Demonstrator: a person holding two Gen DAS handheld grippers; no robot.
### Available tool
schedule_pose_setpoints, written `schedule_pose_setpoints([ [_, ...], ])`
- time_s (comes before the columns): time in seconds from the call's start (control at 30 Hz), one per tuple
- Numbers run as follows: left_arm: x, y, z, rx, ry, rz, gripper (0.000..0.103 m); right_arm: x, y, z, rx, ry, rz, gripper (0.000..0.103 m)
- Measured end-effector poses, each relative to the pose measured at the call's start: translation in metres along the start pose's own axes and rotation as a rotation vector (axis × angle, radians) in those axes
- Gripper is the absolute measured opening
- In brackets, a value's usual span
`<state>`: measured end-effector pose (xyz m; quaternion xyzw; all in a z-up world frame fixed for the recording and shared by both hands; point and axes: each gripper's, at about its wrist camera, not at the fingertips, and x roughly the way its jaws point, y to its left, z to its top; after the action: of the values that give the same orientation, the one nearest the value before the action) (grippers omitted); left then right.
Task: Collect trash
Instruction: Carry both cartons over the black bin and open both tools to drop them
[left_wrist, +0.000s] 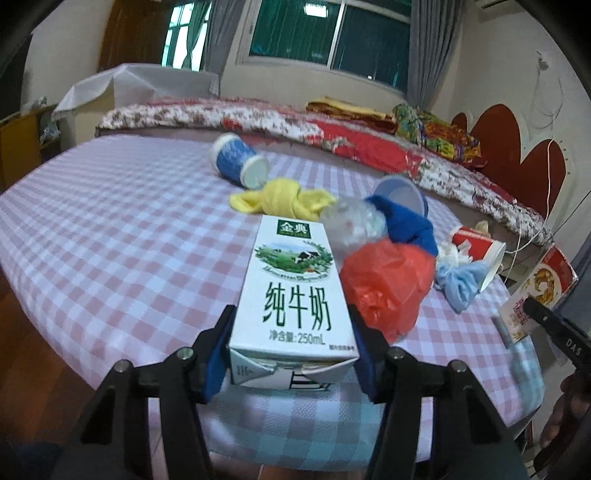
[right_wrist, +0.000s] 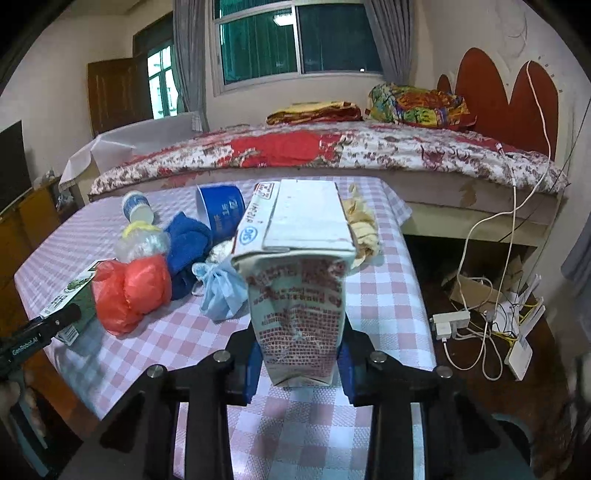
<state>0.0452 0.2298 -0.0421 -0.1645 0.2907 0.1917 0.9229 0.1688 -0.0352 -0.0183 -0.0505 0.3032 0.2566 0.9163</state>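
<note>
A white-and-green milk carton (left_wrist: 295, 291) lies on the pink checked table (left_wrist: 110, 229), and my left gripper (left_wrist: 291, 314) is shut on it, blue pads pressed to both its sides. My right gripper (right_wrist: 301, 339) is shut on a red-and-white carton (right_wrist: 299, 280) that stands tilted at the table's right end; the left wrist view has that carton (left_wrist: 539, 291) at the far right. Between them lie a red plastic bag (left_wrist: 384, 284), a light blue bag (left_wrist: 460, 282), a crumpled clear bottle (left_wrist: 351, 221), a red paper cup (left_wrist: 476, 247) and two blue cups (left_wrist: 236, 160).
A knotted yellow cloth (left_wrist: 282, 201) and a blue cloth (left_wrist: 406, 225) lie among the trash. A bed with a floral quilt (right_wrist: 332, 151) runs along the table's far edge. On the floor to the right are a power strip (right_wrist: 450, 321) and tangled cables.
</note>
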Motion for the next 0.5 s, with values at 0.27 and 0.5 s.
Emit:
schedule_pose_setpoints([
  [0.27,-0.031,-0.004,0.012,0.015,-0.077,-0.032,0.057,-0.031,-0.005,0.002,-0.016,-0.052,-0.017,0.037],
  [0.5,-0.041,-0.047,0.013,0.096,-0.085,-0.142,0.057,-0.069,-0.039,-0.007,0.026,-0.082,-0.087,0.037],
])
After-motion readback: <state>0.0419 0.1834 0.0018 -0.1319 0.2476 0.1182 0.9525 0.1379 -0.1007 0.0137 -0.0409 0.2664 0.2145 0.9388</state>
